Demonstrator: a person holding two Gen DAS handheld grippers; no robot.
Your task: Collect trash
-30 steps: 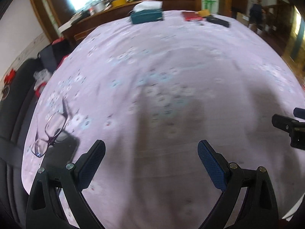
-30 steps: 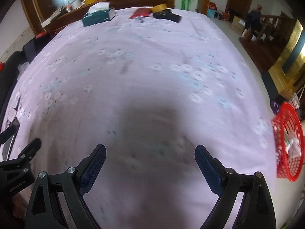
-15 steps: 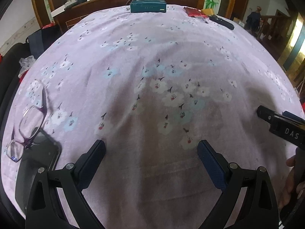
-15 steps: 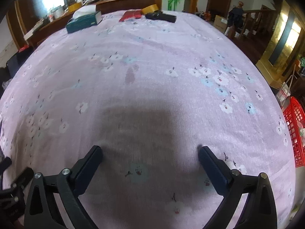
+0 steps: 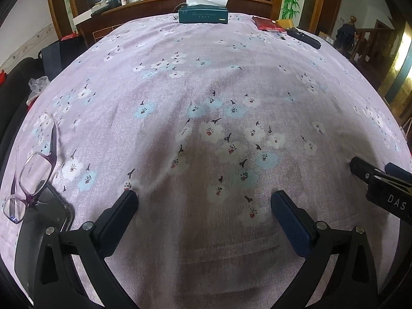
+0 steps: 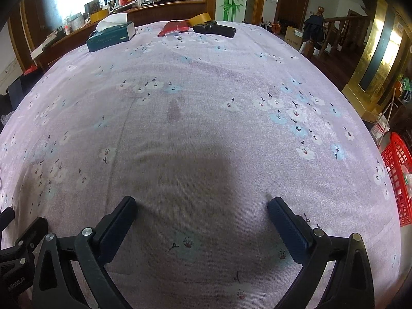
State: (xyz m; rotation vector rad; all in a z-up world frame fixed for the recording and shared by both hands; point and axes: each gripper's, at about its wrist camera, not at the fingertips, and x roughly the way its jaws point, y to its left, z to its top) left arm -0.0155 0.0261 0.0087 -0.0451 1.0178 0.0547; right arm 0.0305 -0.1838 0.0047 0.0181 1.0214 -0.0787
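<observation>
A lilac flowered tablecloth (image 5: 206,82) fills both views, and I see no loose trash on its near part. A red mesh basket (image 6: 396,177) with pale scraps inside stands off the table's right edge. My left gripper (image 5: 203,197) hovers over the cloth with its jaws opening and nothing between them. My right gripper (image 6: 202,203) is open and empty over the cloth too. Each one shows at the edge of the other's view: the right gripper (image 5: 381,188) and the left gripper (image 6: 15,244).
Purple glasses (image 5: 31,175) lie partly on a black phone (image 5: 41,221) at the near left. At the far end are a green tissue box (image 5: 203,15), a red pouch (image 5: 267,23), a tape roll (image 6: 199,18) and a black case (image 6: 215,29). A cluttered wooden counter (image 5: 159,5) stands behind.
Both views have swung to face the table's far end squarely and sharpened from blur. Both sets of jaws stand slightly wider. The glasses and phone sit nearer the left gripper.
</observation>
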